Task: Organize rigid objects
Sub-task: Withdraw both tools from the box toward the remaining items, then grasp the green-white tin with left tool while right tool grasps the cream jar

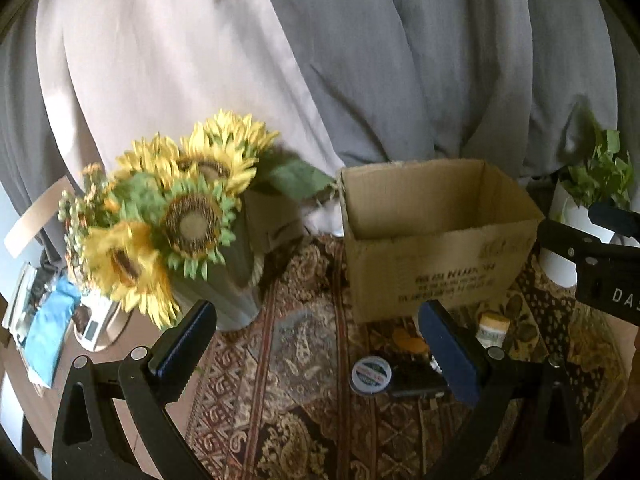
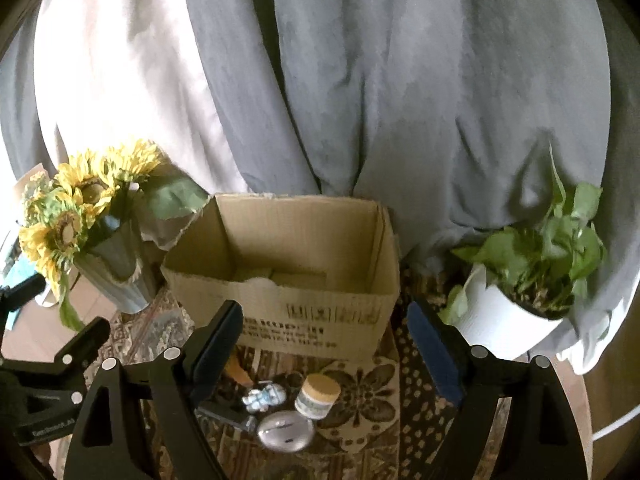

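An open cardboard box [image 1: 436, 248] stands on a patterned cloth; it also shows in the right wrist view [image 2: 288, 300]. In front of it lie small items: a round tin [image 1: 370, 374], a black flat object [image 1: 416, 380], an orange object [image 1: 408, 342] and a small jar with a tan lid [image 1: 494, 330]. The right wrist view shows the jar [image 2: 318, 398], a round clear lid [image 2: 285, 429] and a small white-blue figure [image 2: 264, 396]. My left gripper [image 1: 316, 354] is open and empty above the cloth. My right gripper [image 2: 324, 354] is open and empty above the items.
A vase of sunflowers [image 1: 168, 216] stands left of the box. A potted green plant in a white pot [image 2: 528, 276] stands right of it. Grey and beige curtains [image 2: 360, 80] hang behind. The left gripper's body [image 2: 40, 380] shows at the right view's left edge.
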Demonstrator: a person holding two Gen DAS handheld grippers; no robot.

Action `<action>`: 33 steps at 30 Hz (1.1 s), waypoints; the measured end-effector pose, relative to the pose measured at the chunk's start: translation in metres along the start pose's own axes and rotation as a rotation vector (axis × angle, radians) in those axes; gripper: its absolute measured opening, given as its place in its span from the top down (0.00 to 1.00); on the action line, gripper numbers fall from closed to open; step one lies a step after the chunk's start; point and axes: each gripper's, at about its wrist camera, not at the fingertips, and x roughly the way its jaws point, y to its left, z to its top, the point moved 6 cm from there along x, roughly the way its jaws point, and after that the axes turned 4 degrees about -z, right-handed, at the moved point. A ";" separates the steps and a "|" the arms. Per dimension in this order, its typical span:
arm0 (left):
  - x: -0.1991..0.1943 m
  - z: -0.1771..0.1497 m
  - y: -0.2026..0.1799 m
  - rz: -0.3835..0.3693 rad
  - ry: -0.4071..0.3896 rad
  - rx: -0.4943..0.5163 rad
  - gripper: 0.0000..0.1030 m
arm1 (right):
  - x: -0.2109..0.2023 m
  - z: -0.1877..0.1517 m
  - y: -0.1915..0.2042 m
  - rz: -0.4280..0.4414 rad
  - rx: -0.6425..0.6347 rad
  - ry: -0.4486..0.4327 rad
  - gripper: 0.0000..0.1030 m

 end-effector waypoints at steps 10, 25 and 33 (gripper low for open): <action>0.012 -0.029 -0.003 -0.014 0.064 0.000 0.00 | 0.010 -0.026 0.000 -0.003 0.011 0.048 0.17; 0.057 -0.062 -0.012 -0.071 0.221 -0.018 0.00 | 0.045 -0.063 -0.005 0.001 0.055 0.173 0.17; 0.082 -0.082 -0.013 -0.122 0.276 -0.034 0.00 | 0.071 -0.081 -0.005 0.002 0.068 0.254 0.17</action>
